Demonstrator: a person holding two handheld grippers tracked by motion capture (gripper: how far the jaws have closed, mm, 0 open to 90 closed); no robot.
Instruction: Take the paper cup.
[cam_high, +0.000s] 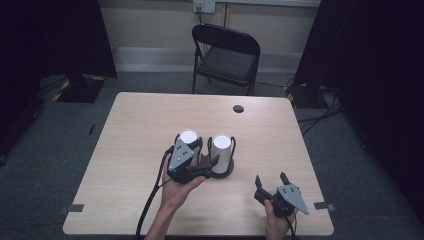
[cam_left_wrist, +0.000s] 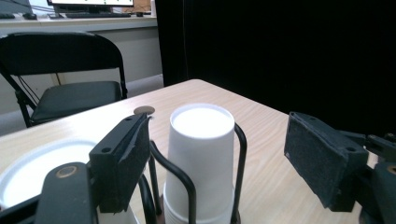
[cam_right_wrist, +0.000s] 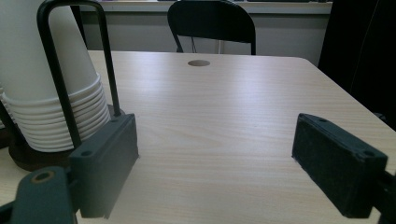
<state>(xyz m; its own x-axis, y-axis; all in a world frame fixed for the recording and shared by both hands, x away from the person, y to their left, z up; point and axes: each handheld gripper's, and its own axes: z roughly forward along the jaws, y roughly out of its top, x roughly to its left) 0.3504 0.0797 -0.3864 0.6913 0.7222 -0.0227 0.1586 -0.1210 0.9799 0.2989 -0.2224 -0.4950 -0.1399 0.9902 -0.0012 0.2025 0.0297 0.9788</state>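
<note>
Black folding chair (cam_high: 226, 56) behind wooden table (cam_high: 140, 125), grey carpet (cam_high: 50, 150)

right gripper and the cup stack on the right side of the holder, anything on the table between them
Nothing: in the high view, bare table separates the right gripper from the right cup stack. The right gripper view shows plain wood there too.

No readable text, label or number appears anywhere.

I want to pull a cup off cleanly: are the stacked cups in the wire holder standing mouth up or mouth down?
Mouth down: the cup stack shows its closed base on top, its rolled rims at the bottom.
</note>
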